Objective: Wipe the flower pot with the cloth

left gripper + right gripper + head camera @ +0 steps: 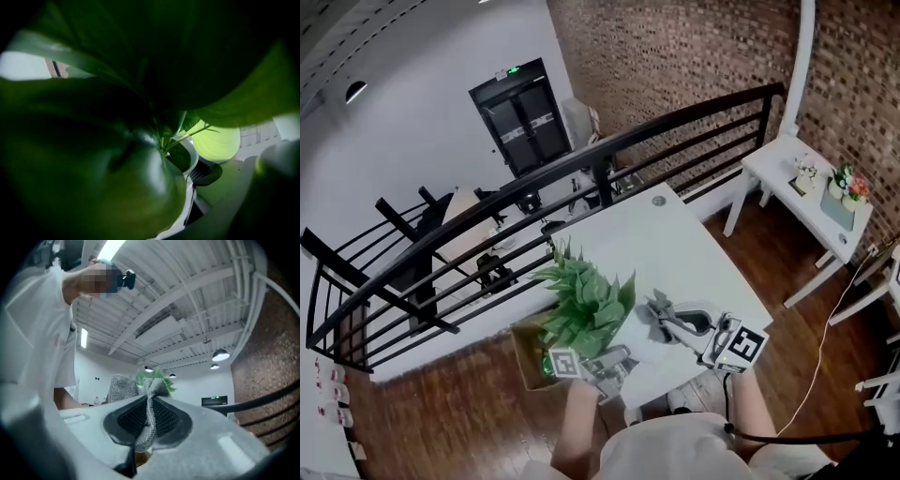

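While the left tool (pixel 614 360), jaws partly spread, clasps the flower pot (pixel 635 340) at the worktop's (pixel 675 244) six-o'clock edge, the right tool (pixel 675 323) clamps the grey cloth (pixel 659 307) at the pot's two o'clock.

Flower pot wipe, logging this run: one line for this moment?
left gripper: grips flower pot | right gripper: shut on cloth | cloth-pot contact: unclear

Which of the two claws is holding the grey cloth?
The right claw, whose jaws are shut on the grey cloth. The left claw grips the white flower pot under the green leaves instead.
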The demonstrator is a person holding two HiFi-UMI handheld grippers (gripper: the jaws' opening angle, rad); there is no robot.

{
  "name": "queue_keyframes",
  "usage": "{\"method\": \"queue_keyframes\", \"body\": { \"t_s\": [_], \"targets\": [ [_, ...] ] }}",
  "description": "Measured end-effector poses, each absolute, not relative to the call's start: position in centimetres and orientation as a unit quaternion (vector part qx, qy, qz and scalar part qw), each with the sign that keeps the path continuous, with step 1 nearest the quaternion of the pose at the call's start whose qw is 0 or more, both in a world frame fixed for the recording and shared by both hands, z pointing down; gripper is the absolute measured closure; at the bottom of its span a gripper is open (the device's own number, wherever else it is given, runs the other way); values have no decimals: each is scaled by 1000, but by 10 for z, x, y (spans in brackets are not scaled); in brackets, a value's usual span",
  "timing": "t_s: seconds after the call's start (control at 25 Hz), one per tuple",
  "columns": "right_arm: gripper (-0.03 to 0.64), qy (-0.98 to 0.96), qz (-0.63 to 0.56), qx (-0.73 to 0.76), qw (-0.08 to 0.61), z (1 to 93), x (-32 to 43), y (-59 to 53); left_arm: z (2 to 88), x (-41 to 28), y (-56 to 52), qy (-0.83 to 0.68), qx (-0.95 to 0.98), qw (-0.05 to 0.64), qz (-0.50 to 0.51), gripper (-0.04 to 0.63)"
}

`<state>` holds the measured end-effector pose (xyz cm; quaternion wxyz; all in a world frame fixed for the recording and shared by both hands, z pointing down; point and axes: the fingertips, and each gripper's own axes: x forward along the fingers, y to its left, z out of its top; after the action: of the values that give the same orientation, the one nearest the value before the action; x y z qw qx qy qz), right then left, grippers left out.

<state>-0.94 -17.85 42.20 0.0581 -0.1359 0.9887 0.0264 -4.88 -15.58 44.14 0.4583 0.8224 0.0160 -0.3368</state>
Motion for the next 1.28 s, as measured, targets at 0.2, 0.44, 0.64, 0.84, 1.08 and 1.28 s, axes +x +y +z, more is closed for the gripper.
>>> {"method": "queue_keyframes", "body": {
  "t_s": [0.2, 0.44, 0.64, 0.84, 1.08, 1.28],
  "targets": [
    [603, 988, -31, -151, 20, 471, -1, -192, 430, -36, -144, 71, 819, 451, -348, 58],
    [603, 990, -57, -127, 37, 491, -1, -183, 432, -26, -136, 86, 820, 438, -357, 58],
    [603, 984, 13, -173, 39, 460, 26, -196, 440, -19, -138, 62, 823, 449, -343, 58],
    [603, 988, 106, -102, 46, 384, -7, -165, 444, -21, -144, 50, 827, 458, -321, 58],
    [603, 995, -10, -86, 50, 412, -16, -175, 455, -18, -136, 43, 832, 467, -296, 58],
    [603, 991, -67, -115, 35, 446, -8, -193, 451, -22, -126, 68, 830, 465, -301, 58]
  ]
}}
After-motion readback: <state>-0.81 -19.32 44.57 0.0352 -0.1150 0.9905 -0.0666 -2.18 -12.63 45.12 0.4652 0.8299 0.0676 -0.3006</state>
